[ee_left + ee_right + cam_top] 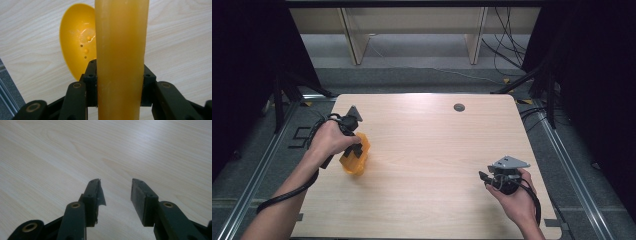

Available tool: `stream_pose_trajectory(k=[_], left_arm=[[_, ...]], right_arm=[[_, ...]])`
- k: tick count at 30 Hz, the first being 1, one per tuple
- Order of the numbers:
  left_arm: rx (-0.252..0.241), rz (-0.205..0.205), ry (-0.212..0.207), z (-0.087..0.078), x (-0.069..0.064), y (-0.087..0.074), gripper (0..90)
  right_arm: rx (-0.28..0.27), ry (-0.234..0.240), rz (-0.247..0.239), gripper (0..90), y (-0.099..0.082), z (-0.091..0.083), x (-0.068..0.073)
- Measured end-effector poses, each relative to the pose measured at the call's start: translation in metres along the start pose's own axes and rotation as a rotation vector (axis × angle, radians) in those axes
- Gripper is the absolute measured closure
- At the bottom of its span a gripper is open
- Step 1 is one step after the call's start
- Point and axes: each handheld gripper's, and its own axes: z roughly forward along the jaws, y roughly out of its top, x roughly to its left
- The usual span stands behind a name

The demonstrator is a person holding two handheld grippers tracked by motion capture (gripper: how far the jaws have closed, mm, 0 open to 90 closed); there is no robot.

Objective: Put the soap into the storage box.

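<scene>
A yellow-orange plastic scoop (355, 156) lies at the left side of the wooden table (427, 140). My left gripper (356, 148) is shut on it. In the left gripper view its broad amber handle (121, 45) runs up between the jaws of my left gripper (120, 75), which press on both its sides. The scoop's oval bowl (76, 42), with a few small holes and bumps, shows behind and to the left of the handle. My right gripper (487, 178) is held low at the right front of the table. In its own view my right gripper (116, 187) is open over bare wood.
A round cable hole (459, 107) sits near the table's far edge. The table's left edge (5, 82) is close to the scoop. Wooden frame legs (354, 40) and loose cables (507, 45) lie on the floor beyond. Dark curtains flank both sides.
</scene>
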Motion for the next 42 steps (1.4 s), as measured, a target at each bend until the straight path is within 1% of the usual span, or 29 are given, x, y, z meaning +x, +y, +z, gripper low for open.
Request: stream_pose_trajectory(k=[2, 3, 7, 9, 11, 12, 13, 15, 17, 18, 19, 20, 21, 22, 23, 24, 25, 26, 29, 30, 31, 32, 34, 35, 36, 37, 40, 41, 42], left_arm=[[0.005, -0.004, 0.002, 0.000, 0.002, 0.000, 60.5], [-0.008, -0.014, -0.002, 0.000, 0.004, 0.000, 60.5], [-0.015, -0.031, 0.002, 0.001, 0.006, 0.000, 60.5], [-0.002, -0.035, 0.000, 0.000, 0.007, 0.001, 60.5], [-0.031, -0.076, 0.000, 0.002, 0.007, 0.001, 60.5], [-0.031, -0.076, 0.000, 0.002, 0.007, 0.001, 60.5], [-0.016, -0.055, 0.003, 0.001, 0.009, 0.001, 60.5], [-0.032, -0.091, 0.004, 0.002, 0.008, 0.002, 60.5], [-0.018, -0.081, 0.007, 0.002, 0.010, 0.002, 60.5], [-0.021, -0.036, 0.011, 0.003, 0.015, 0.002, 60.5], [-0.021, -0.036, 0.011, 0.003, 0.015, 0.002, 60.5], [-0.013, -0.046, 0.010, 0.003, 0.015, 0.002, 60.5], [-0.006, -0.090, 0.006, 0.003, 0.014, 0.001, 60.5], [-0.006, -0.090, 0.006, 0.003, 0.014, 0.001, 60.5], [-0.023, -0.110, 0.003, 0.004, 0.013, 0.002, 60.5], [-0.011, -0.091, 0.006, 0.003, 0.016, 0.002, 60.5], [-0.014, -0.054, 0.010, 0.003, 0.019, 0.003, 60.5], [-0.025, -0.130, 0.008, 0.004, 0.014, 0.002, 60.5], [-0.010, -0.118, 0.012, 0.004, 0.016, 0.002, 60.5], [-0.034, -0.095, 0.022, 0.006, 0.019, 0.003, 60.5], [-0.034, -0.095, 0.022, 0.006, 0.019, 0.003, 60.5], [-0.011, -0.076, 0.024, 0.005, 0.021, 0.003, 60.5], [-0.002, -0.073, 0.023, 0.005, 0.022, 0.003, 60.5], [-0.011, -0.083, 0.022, 0.006, 0.021, 0.003, 60.5], [-0.008, -0.100, 0.020, 0.006, 0.020, 0.004, 60.5], [-0.009, -0.101, 0.023, 0.007, 0.020, 0.004, 60.5], [0.027, -0.076, 0.031, 0.005, 0.022, 0.005, 60.5], [0.027, -0.076, 0.031, 0.005, 0.022, 0.005, 60.5], [0.004, -0.101, 0.031, 0.007, 0.021, 0.005, 60.5]], right_arm=[[0.001, 0.001, -0.001, 59.4, 0.000, 0.000, 0.000], [0.004, 0.000, 0.002, 59.3, 0.000, 0.000, 0.000], [0.010, 0.001, 0.012, 59.4, 0.000, 0.000, 0.001], [0.010, 0.001, 0.012, 59.4, 0.000, 0.000, 0.001], [0.010, 0.001, 0.011, 59.4, 0.000, -0.001, 0.001], [0.010, 0.001, 0.012, 59.4, 0.000, -0.001, 0.001], [0.010, 0.001, 0.012, 59.4, 0.000, -0.001, 0.001], [0.009, 0.000, 0.011, 59.4, 0.000, -0.001, 0.001], [0.009, 0.000, 0.010, 59.4, 0.000, -0.001, 0.001], [0.009, 0.000, 0.010, 59.4, 0.000, -0.001, 0.001], [0.009, 0.000, 0.010, 59.4, 0.000, -0.001, 0.001], [0.008, 0.000, 0.010, 59.4, 0.000, -0.001, 0.001], [0.009, 0.000, 0.011, 59.4, 0.000, -0.001, 0.001], [0.009, 0.000, 0.011, 59.4, 0.000, -0.001, 0.001], [0.009, 0.000, 0.011, 59.4, 0.000, -0.001, 0.001], [0.010, 0.000, 0.011, 59.4, 0.000, -0.001, 0.001], [0.010, 0.001, 0.012, 59.4, 0.000, -0.001, 0.001], [0.010, 0.001, 0.012, 59.4, 0.000, -0.001, 0.001], [0.010, 0.000, 0.011, 59.3, 0.000, -0.001, 0.001], [0.011, 0.000, 0.011, 59.4, 0.000, 0.000, 0.001], [0.011, 0.000, 0.012, 59.3, -0.001, 0.000, 0.001], [0.011, 0.000, 0.012, 59.4, 0.000, 0.000, 0.001], [0.014, 0.002, 0.014, 59.4, 0.000, -0.001, 0.001], [0.014, 0.002, 0.014, 59.4, 0.000, -0.001, 0.001], [-0.004, 0.017, -0.012, 59.4, 0.000, 0.002, -0.001], [0.013, 0.001, 0.014, 59.4, 0.000, -0.001, 0.001], [0.009, 0.000, 0.010, 59.4, 0.000, -0.001, 0.001], [0.009, 0.000, 0.010, 59.4, 0.000, -0.001, 0.001], [0.009, 0.000, 0.009, 59.4, -0.001, -0.001, 0.001]])
